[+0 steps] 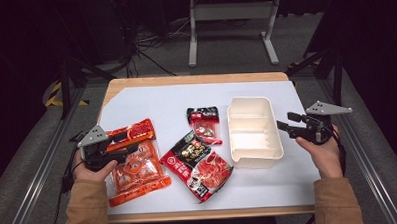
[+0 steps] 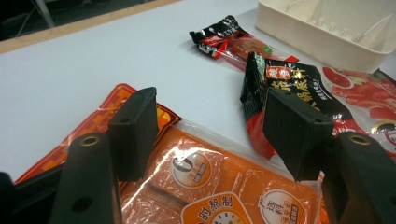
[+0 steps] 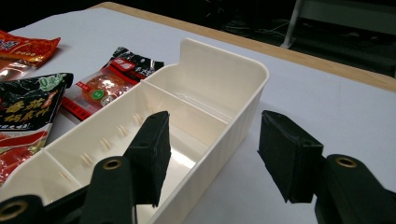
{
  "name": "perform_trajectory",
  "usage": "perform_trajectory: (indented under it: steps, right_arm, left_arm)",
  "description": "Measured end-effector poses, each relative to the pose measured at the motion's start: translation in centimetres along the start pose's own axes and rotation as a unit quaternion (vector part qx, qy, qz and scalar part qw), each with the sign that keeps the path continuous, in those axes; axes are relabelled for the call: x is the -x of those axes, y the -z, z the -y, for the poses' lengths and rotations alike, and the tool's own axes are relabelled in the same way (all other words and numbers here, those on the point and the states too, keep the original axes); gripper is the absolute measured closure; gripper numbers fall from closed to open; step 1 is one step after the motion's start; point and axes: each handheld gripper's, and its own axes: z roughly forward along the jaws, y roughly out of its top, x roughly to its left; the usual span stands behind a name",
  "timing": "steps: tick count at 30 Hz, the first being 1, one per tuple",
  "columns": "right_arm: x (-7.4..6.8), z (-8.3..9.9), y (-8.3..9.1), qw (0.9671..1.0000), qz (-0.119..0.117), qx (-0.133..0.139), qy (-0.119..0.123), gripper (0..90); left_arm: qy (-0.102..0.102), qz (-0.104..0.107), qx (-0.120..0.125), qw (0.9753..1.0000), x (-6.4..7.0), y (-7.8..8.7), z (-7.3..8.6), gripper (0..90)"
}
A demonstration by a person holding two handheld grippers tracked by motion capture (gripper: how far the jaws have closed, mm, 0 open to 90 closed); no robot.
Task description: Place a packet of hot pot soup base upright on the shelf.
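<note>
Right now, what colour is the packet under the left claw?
Orange packet, with a clear window; best in the left gripper view.

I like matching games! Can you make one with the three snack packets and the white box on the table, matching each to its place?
Things:
1. orange packet
2. small black and red packet
3. big black and red packet
4. white box

Places:
A. by the right gripper
B. under the left gripper
C. middle, near the front edge
D. middle, farther back, beside the box

Pairs: 1-B, 2-D, 3-C, 4-A

bare mat [image 1: 151, 101] behind packets, white bin [image 1: 253, 131] blocking right side
</note>
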Motion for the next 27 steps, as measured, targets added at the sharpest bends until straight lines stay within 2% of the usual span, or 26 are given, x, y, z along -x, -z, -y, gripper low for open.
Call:
perform_trajectory:
  steps: [3, 7, 9, 13, 15, 18, 23, 26, 27]
  right_arm:
    - [0.0, 0.0, 0.2, 0.9999, 0.004, 0.011, 0.003, 43.3]
    - [0.2, 0.2, 0.4, 0.9999, 0.005, 0.012, -0.005, 42.1]
    - [0.2, 0.3, 0.4, 0.9998, -0.002, 0.013, -0.011, 40.6]
    - [0.2, 0.3, 0.6, 0.9998, -0.001, 0.018, -0.008, 39.8]
    - [0.2, 0.3, 0.6, 0.9999, 0.002, 0.016, -0.007, 39.8]
    - [0.1, 0.4, 0.6, 0.9999, 0.008, 0.011, -0.007, 40.0]
    - [0.1, 0.6, 0.9, 0.9999, 0.01, 0.007, -0.008, 41.9]
    - [0.2, 0.7, 1.1, 0.9998, 0.017, 0.009, -0.01, 41.7]
    - [0.2, 0.8, 1.1, 0.9997, 0.018, 0.007, -0.012, 41.6]
  left_arm:
    - [0.007, 0.001, -0.001, 1.0, 0.1, 0.0, -0.1, 36.2]
    - [0.014, 0.009, 0.003, 0.9999, 0.3, -0.1, -0.4, 36.0]
    - [0.01, 0.014, 0.003, 0.9999, 0.7, -0.2, -0.7, 35.9]
    - [-0.002, 0.022, -0.003, 0.9998, 1.5, -0.8, -1.4, 35.1]
    - [-0.002, 0.028, -0.003, 0.9996, 2.1, -1.1, -1.5, 34.8]
    - [-0.013, 0.037, -0.01, 0.9992, 2.7, -1.6, -2.0, 34.6]
    - [-0.016, 0.062, -0.013, 0.9979, 3.9, -2.6, -2.7, 33.5]
    - [-0.018, 0.069, -0.014, 0.9974, 4.4, -3.0, -2.9, 32.9]
    - [-0.024, 0.071, -0.016, 0.9971, 4.8, -3.3, -3.1, 32.9]
